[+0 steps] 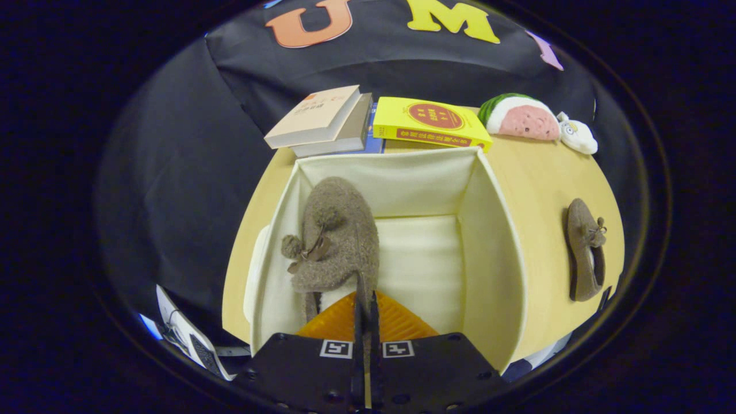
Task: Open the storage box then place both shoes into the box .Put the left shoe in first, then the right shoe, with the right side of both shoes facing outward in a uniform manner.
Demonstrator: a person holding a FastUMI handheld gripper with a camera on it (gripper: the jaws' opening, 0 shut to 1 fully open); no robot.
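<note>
Holding my jaws (365, 299) nearly closed, with only a thin slit between them, I grip the heel edge of a fuzzy brown shoe (336, 236) that sits inside the open storage box (494, 241). The shoe lies along the box's left wall, toe pointing away from me toward the far wall, and its small bow and pompom face the left wall. The box is cream inside, its lid off, and the right part of its floor is bare. A pale, flat piece (256, 276) shows just outside the box's left wall; I cannot tell what it is. The box stands on a light wooden bench (540, 172). The second shoe (585, 250), the same brown with a bow on top, lies on the bench to the right of the box, well apart from it, resting on its sole. Beyond the box, at the far edge of the bench, sit a stack of pale books (322, 121) and a yellow book (428, 122) side by side, then a watermelon-slice plush (520, 117) with a small white plush toy (577, 135) touching it on the right.
</note>
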